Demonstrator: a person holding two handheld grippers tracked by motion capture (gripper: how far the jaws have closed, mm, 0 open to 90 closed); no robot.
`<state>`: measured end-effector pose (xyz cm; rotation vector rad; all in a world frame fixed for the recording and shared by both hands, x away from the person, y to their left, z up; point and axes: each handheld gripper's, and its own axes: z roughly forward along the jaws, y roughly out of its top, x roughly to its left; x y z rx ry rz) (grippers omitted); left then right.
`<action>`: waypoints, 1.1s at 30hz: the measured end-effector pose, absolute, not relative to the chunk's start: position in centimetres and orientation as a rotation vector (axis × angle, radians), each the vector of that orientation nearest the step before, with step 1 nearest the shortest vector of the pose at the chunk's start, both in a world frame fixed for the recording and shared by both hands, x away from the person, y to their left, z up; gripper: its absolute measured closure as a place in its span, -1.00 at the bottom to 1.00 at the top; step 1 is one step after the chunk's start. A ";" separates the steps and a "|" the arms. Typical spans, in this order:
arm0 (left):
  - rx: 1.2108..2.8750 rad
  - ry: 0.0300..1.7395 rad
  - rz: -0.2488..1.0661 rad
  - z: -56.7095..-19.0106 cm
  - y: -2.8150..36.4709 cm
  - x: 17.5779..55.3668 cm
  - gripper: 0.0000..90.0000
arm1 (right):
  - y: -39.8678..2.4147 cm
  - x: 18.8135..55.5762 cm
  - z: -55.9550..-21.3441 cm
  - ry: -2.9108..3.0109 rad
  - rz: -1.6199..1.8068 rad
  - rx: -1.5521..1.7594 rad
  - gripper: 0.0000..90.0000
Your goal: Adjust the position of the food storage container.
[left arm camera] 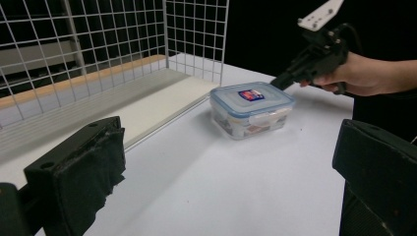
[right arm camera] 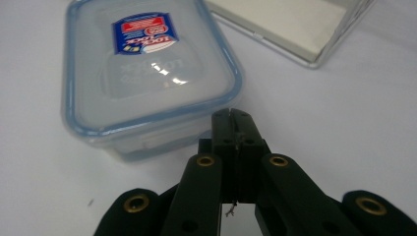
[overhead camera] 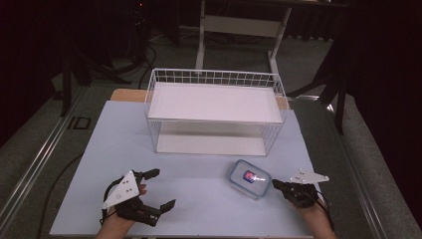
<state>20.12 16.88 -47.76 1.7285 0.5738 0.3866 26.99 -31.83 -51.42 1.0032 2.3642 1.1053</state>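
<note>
Left tool point(overhead camera: 157, 189) held near tabletop's point(overhead camera: 199, 199) front left corner, jaws spread wide, nothing gripped. Wire basket point(overhead camera: 215, 112) stands mid-tabletop, toward back, nothing seen inside. Lidded plastic container point(overhead camera: 250, 178) sits on tabletop just in front of basket's right end. Right tool point(overhead camera: 274, 184) pressed shut, empty, tips at container's edge; contact cannot be told. Judged: container not yet grasped; work barely begun.

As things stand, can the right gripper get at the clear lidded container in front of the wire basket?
Probably yes. The right gripper, jaws shut, has its tips right at the edge of the container, with nothing between them. The basket stands apart behind it.
</note>
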 end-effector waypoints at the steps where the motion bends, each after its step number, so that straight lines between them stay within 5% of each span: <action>1: 1.729 0.574 0.385 -47.8 16.9 20.1 -0.99 | -31.6 27.3 -51.4 2.361 1.099 0.998 1.00; 33: 1.736 0.578 0.380 -47.9 17.0 20.2 -0.99 | -24.6 31.6 -51.2 2.353 1.127 0.940 1.00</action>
